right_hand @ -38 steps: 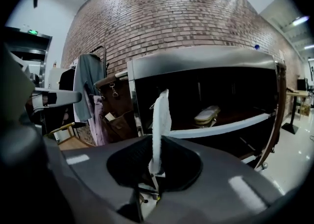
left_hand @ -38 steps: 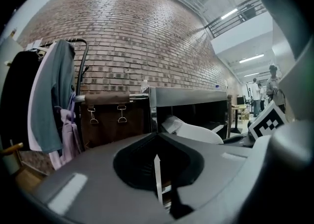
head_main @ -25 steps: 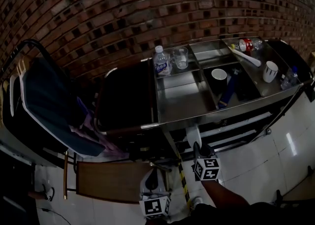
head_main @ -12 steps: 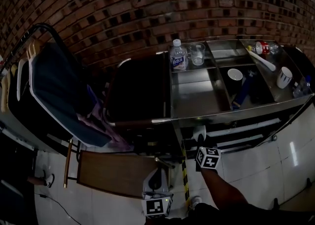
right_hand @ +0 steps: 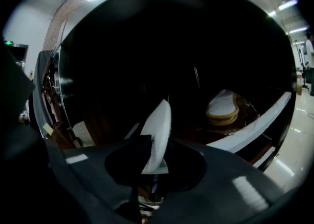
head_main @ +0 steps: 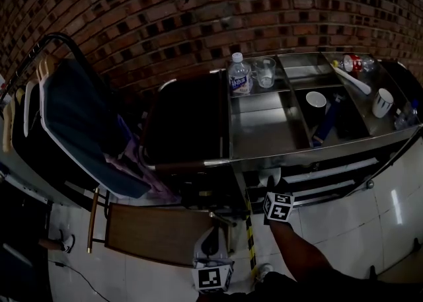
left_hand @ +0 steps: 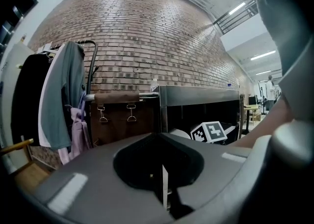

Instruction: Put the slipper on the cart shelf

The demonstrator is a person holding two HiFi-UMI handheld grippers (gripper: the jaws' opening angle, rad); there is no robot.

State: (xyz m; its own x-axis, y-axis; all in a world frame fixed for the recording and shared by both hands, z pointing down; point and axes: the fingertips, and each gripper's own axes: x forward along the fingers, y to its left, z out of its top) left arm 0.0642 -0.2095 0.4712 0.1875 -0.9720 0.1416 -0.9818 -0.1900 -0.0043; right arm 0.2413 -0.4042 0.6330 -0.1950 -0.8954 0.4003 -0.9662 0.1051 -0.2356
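A white slipper (right_hand: 158,130) stands on edge between the jaws of my right gripper (right_hand: 152,165), which reaches into the dark lower shelf (right_hand: 196,137) of the steel cart (head_main: 264,137). Those jaws are opening, with the slipper still between them. In the head view the right gripper (head_main: 269,187) is under the cart's front edge, and the slipper (head_main: 266,176) shows pale ahead of it. A second slipper (right_hand: 223,106) lies flat farther in on the shelf. My left gripper (head_main: 211,254) hangs low near the floor, and in its own view the left gripper (left_hand: 163,188) has its jaws together and holds nothing.
On the cart top stand a water bottle (head_main: 238,75), a glass (head_main: 265,73) and two white cups (head_main: 315,99) (head_main: 382,102). A dark bag (head_main: 188,122) hangs at the cart's left end. A clothes rack with garments (head_main: 73,129) and a wooden seat (head_main: 158,231) stand to the left.
My right gripper has moved forward, farther under the cart's front edge, with the slipper. The head view has shifted slightly. The left gripper has stayed low by the floor.
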